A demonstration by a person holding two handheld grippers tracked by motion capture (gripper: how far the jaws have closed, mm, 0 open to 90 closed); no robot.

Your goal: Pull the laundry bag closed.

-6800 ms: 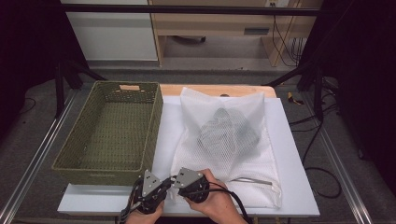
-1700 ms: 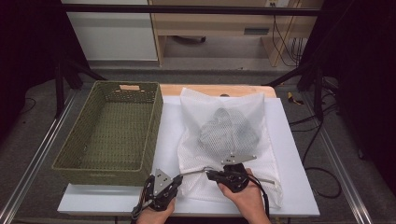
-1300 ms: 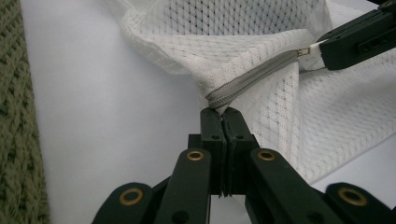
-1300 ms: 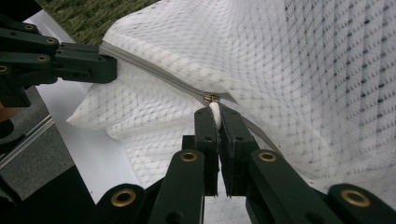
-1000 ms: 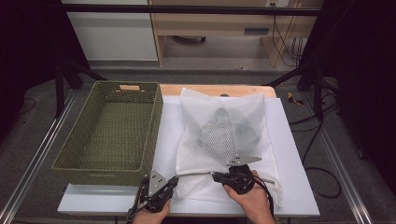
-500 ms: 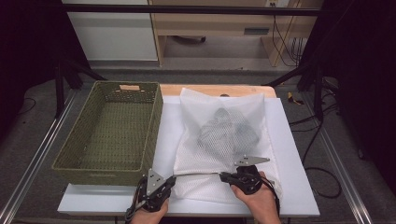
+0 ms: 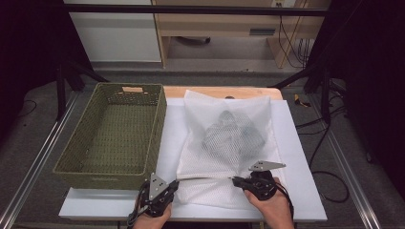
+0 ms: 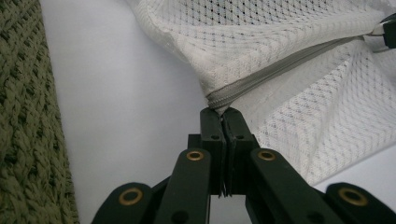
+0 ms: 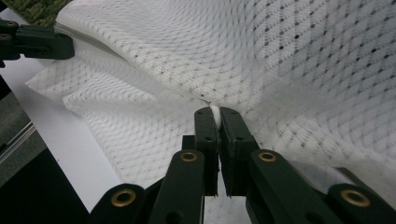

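One white mesh bag (image 7: 224, 143) lies on the worktop (image 7: 301, 157) beside one green basket (image 7: 114, 133). The left gripper (image 7: 173, 183) has its jaws pinching the zipper's end (image 8: 219, 100); the right gripper (image 7: 235, 180) pinches a small white pull tab (image 9: 215, 110) (seen from the right gripper view). The high view shows something dark inside the bag.

One mesh laundry bag (image 7: 224, 143), one green woven basket (image 7: 114, 133), two grippers.
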